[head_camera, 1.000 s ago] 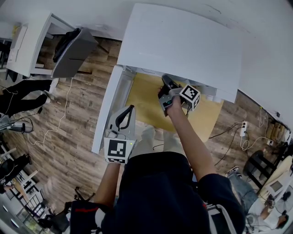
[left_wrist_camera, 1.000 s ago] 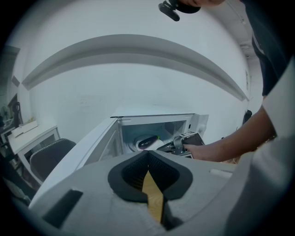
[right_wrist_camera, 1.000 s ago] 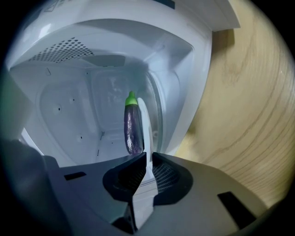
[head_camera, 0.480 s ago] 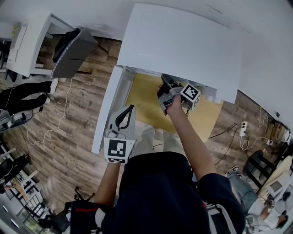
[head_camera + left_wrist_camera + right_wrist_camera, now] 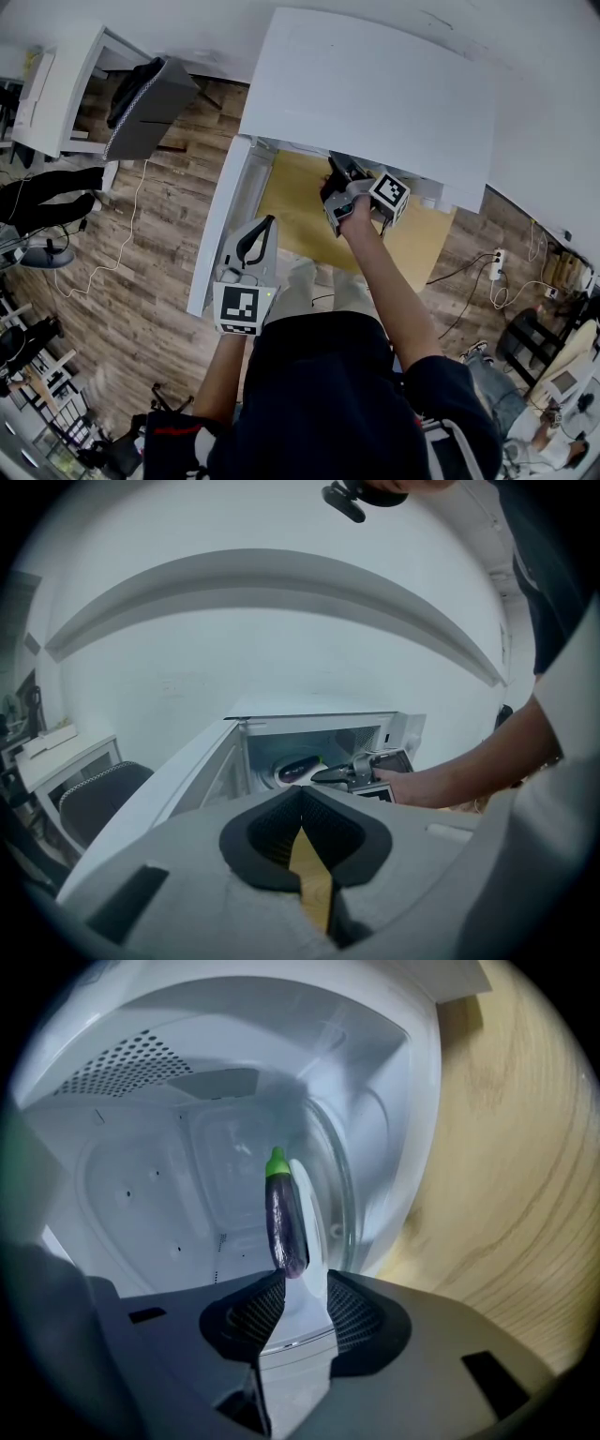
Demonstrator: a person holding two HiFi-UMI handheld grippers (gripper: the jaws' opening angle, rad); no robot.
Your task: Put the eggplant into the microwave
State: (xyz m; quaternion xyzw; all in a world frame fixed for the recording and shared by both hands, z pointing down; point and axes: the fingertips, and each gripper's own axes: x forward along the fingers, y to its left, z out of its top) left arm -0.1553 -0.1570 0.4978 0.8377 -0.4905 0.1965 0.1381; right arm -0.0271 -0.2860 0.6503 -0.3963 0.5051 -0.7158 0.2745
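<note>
Wood-plank floor (image 5: pixel 159 244), tan wooden table (image 5: pixel 300 202) carrying a white microwave (image 5: pixel 375 84), its door (image 5: pixel 220 225) hanging open to the left in the head view. Eggplant (image 5: pixel 284 1218) is lying on the glass turntable (image 5: pixel 345 1194) inside the cavity, so it's already sitting where the task wants it. Right gripper (image 5: pixel 298 1283) is reaching in through the opening. Its jaws have just been opening and are standing partly apart, not clamping anything. The eggplant's purple butt end is sitting right at the gap between the tips, close against the pad at that view's left; can't tell if it's touching. Long axis is running straight away from the jaws, green cap at the far end. Left gripper (image 5: pixel 302 794) is hanging outside, well back from the cavity and just beside the open door, jaws together with nothing between them. Right is clearly the nearer one. My read: next move is a straight pull-back along the eggplant's axis, with the risk being that pad dragging or rolling the eggplant on the glass. Cavity walls and door frame are crowding the exit path. The door is probably the left gripper's job, being closest. Grey chair (image 5: pixel 150 108) is sitting well off, not in the way.
</note>
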